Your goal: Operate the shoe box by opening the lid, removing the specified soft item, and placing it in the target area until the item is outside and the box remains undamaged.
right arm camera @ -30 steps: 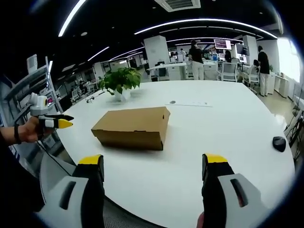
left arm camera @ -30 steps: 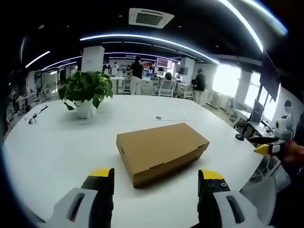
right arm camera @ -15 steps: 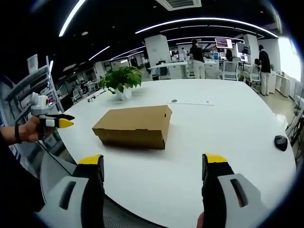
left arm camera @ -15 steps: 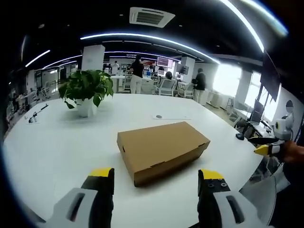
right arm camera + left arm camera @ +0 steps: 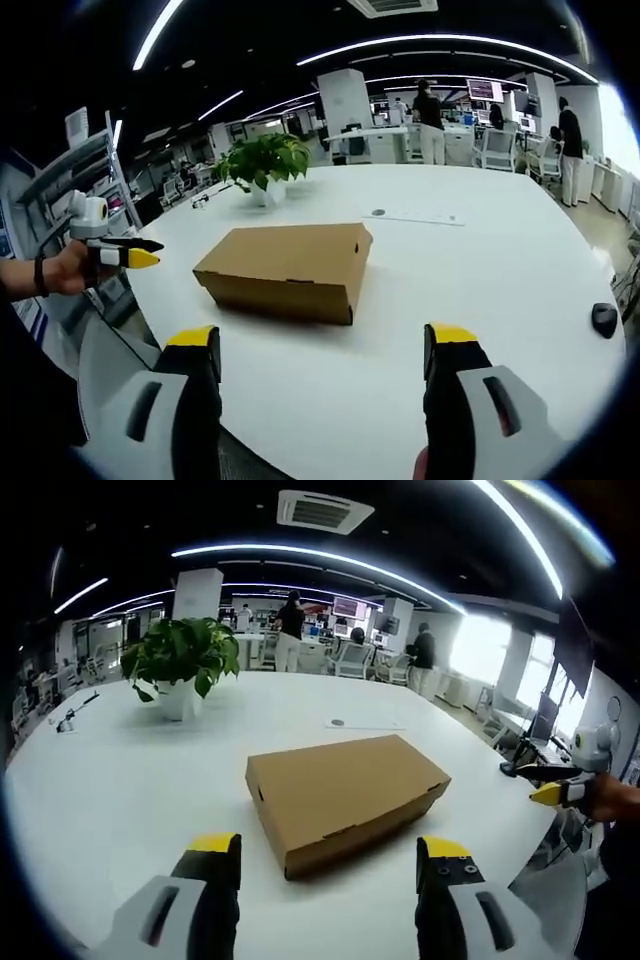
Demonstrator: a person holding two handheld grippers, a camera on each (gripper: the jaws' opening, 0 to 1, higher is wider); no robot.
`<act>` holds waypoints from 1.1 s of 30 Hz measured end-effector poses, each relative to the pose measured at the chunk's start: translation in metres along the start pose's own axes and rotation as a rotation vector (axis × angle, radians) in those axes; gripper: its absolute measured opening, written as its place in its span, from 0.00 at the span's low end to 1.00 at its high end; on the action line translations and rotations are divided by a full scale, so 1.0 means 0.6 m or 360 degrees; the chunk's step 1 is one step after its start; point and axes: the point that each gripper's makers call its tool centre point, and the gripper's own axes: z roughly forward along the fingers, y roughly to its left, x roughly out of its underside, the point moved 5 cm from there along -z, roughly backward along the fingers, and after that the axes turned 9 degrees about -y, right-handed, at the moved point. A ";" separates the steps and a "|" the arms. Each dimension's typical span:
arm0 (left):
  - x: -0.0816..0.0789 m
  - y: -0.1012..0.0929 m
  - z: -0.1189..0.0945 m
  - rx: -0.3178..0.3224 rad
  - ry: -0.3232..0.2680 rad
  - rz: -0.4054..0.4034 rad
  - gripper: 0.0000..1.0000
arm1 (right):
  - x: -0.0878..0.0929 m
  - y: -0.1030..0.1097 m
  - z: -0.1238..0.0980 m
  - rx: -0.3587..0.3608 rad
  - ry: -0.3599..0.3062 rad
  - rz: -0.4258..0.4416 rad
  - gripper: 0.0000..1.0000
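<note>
Left gripper view: shoe box (lid shut) looms slightly nearer than before — approach under way; both grippers' jaws spread wide, holding nothing.

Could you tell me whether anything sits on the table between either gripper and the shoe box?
Nothing visible does. Bare white table lies between the open left gripper and the closed shoe box, and likewise ahead of the open right gripper. The potted plant and the paper sheet sit beyond the box.

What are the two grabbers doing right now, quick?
Left gripper: open, holding nothing, short of the shoe box.
Right gripper: open, holding nothing.
</note>
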 end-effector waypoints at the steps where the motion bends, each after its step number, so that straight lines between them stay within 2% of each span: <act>1: -0.001 0.002 0.004 0.0002 0.0001 -0.0001 0.72 | -0.001 -0.001 0.006 -0.0005 0.0003 0.0000 0.79; 6: -0.004 0.010 0.029 0.0015 0.0003 -0.0013 0.72 | -0.006 -0.006 0.049 -0.0049 0.0007 0.0016 0.78; 20: 0.013 0.043 0.100 0.0035 0.0074 -0.0024 0.72 | -0.003 -0.014 0.165 -0.0178 0.0079 0.0031 0.75; 33: 0.039 0.060 0.142 0.0054 0.0140 -0.0083 0.72 | 0.016 -0.019 0.235 -0.0213 0.0132 0.0140 0.70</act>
